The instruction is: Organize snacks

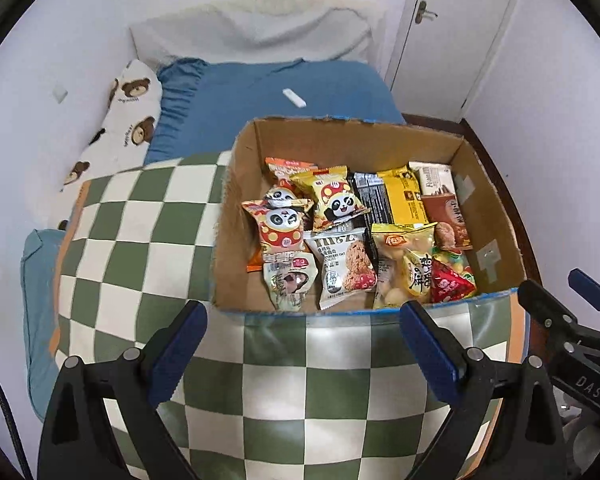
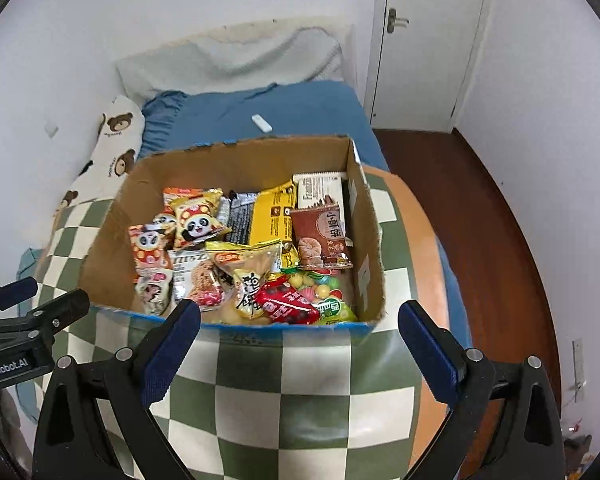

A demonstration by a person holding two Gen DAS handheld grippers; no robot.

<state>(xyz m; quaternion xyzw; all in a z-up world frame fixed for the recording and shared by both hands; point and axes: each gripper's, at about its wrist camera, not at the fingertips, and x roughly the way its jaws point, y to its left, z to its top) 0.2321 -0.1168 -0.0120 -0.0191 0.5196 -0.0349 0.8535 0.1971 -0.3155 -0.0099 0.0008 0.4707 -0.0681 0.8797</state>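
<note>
Your left gripper (image 1: 300, 344) and right gripper (image 2: 298, 340) both hover empty, fingers apart, near the open brown cardboard box (image 2: 236, 160) on the green-and-cream checkered cushion (image 2: 284, 392). Assorted snack packets (image 1: 352, 232) already lie inside; none visible outside. Task looks nearly finished.

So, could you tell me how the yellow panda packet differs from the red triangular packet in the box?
The yellow panda packet lies towards the far left of the cardboard box; the red triangular packet lies against the near wall. The panda packet shows a cartoon panda face, while the red one is pointed with dark round pictures. Both are small sealed wrappers lying on other snacks.
</note>
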